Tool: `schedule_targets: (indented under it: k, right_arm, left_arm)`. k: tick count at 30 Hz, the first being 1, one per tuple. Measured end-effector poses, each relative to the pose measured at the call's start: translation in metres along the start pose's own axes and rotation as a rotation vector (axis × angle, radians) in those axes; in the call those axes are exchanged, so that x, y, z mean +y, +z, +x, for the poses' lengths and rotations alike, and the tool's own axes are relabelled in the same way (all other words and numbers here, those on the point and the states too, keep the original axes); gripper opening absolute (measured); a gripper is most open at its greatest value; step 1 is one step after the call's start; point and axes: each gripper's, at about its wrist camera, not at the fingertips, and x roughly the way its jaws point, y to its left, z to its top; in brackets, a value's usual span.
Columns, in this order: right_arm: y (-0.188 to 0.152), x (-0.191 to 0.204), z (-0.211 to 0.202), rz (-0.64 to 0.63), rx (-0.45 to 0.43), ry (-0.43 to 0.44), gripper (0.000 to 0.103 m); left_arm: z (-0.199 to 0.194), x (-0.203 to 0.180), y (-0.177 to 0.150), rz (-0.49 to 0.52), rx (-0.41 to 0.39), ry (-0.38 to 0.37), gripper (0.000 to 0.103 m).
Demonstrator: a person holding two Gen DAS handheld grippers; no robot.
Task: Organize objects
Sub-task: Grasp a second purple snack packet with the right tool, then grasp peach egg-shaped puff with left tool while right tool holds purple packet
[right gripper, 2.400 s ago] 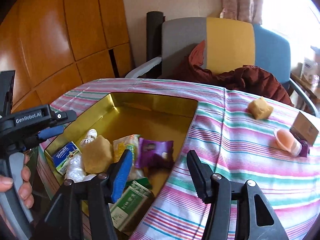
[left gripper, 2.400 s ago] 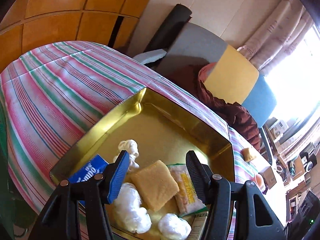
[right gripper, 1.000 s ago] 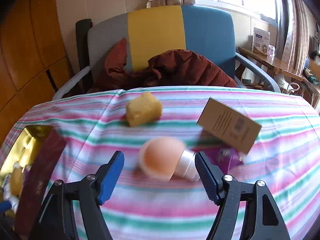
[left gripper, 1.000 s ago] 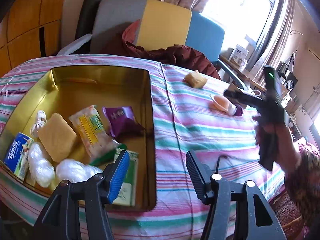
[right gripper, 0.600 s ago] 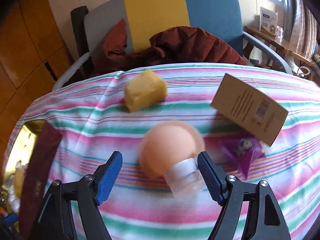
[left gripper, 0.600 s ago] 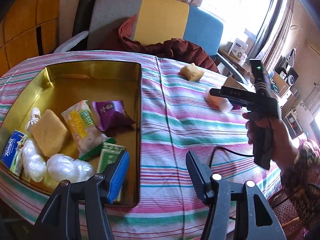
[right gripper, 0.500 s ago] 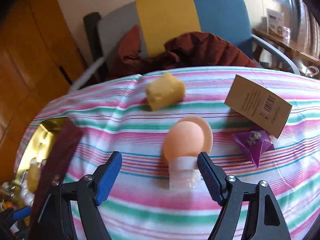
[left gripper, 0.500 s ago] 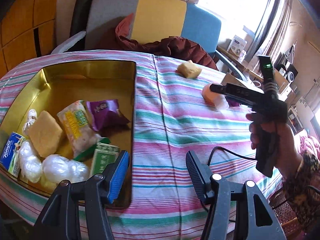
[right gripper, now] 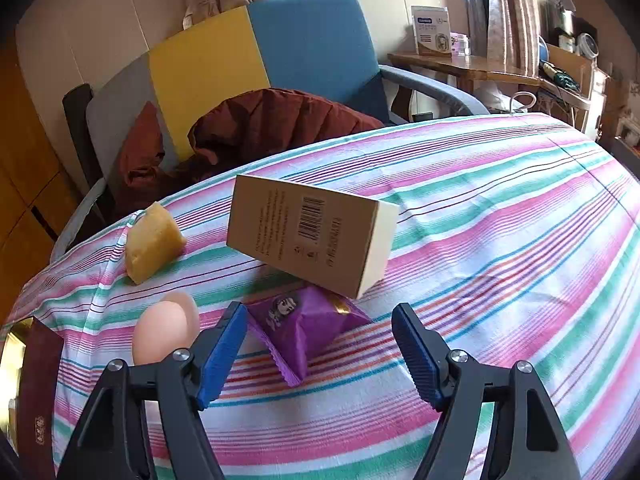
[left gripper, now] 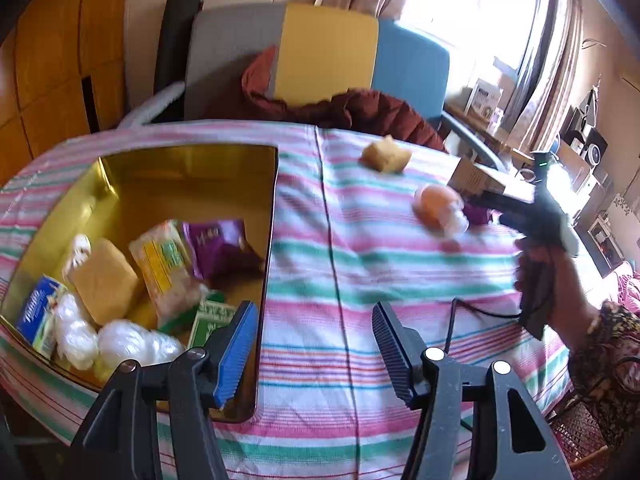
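A gold tin tray [left gripper: 269,216] on the striped tablecloth holds a blue tissue pack [left gripper: 34,314], a yellow sponge [left gripper: 104,280], snack packets and white wrapped bundles. My left gripper [left gripper: 314,320] hangs open over the cloth by the tray's right rim, holding nothing. Further right lie a second yellow sponge [right gripper: 154,240], a peach cup [right gripper: 164,336], a brown box [right gripper: 308,236] and a purple packet [right gripper: 308,324]. The box leans on the packet. My right gripper [right gripper: 320,332] is low over the packet. Its jaws are closing with the packet's near end between them, and the pads stand clear of it.
A dark red lid [right gripper: 36,400] leans at the tray's edge. Behind the table stands a grey, yellow and blue armchair [right gripper: 256,52] with a maroon jacket [right gripper: 272,124]. A person's hand [left gripper: 540,264] holds the right gripper, and a cable trails from it across the cloth.
My right gripper has swung right and dropped, from framing the peach cup to framing the purple packet. The left gripper has drifted slightly along the tray's rim.
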Motion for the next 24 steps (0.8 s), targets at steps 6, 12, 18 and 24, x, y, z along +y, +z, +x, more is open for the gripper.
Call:
schedule_targets:
  k: [6, 12, 18, 24]
  right_arm:
    - [0.0, 0.004, 0.023, 0.002, 0.018, -0.002, 0.068]
    - [-0.004, 0.001, 0.018, 0.011, -0.01, 0.022, 0.053]
    - [-0.015, -0.006, 0.006, 0.024, -0.007, 0.048, 0.045]
    - [-0.03, -0.023, -0.012, 0.088, -0.036, 0.038, 0.041]
  left_arm:
    - [-0.002, -0.016, 0.005, 0.05, -0.027, -0.02, 0.06]
    - [0.014, -0.036, 0.01, 0.084, 0.016, -0.056, 0.06]
    - [0.031, -0.059, 0.021, 0.118, 0.035, -0.089, 0.06]
    - [0.063, -0.082, 0.039, 0.119, 0.079, -0.127, 0.06]
